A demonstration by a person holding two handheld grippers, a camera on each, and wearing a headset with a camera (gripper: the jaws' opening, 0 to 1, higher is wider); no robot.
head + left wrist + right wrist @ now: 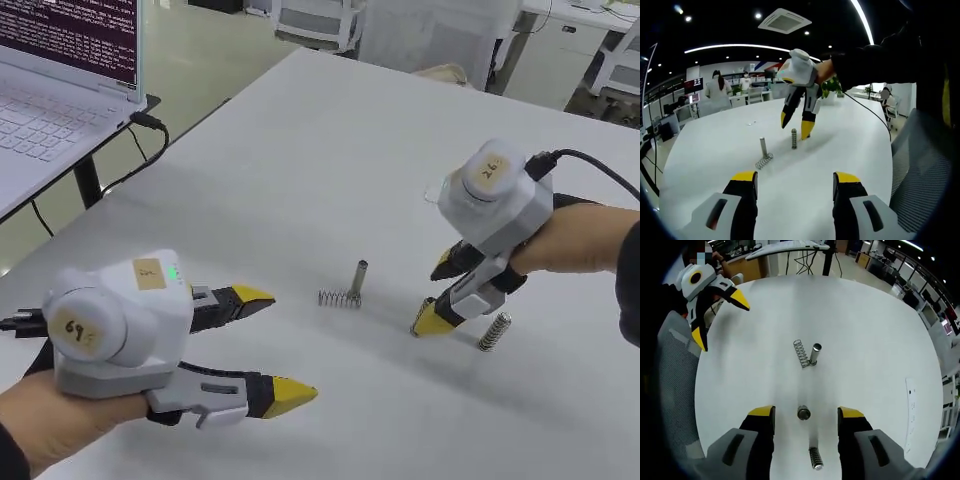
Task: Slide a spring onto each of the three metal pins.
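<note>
Laptop (pixel 50 110): cut by the top and left edges of the head view; its screen text is too small to read.
Standing spring (pixel 494 331): the coils hide the inside, so perhaps a pin is there; it is blurred in the right gripper view.
Pin (pixel 803 413): seen from its top end, so the shaft is hidden.
Right hand-held gripper (pixel 437 295): the farther jaw is partly behind the white body.
Cable (pixel 600 170): cut by the right edge.
Left hand (pixel 45 425): cut by the bottom edge.
People (pixel 720 87): small and blurred.
Strip (pixel 912 405): lies on the worktop (pixel 865 315); its marks are too small to read.
</note>
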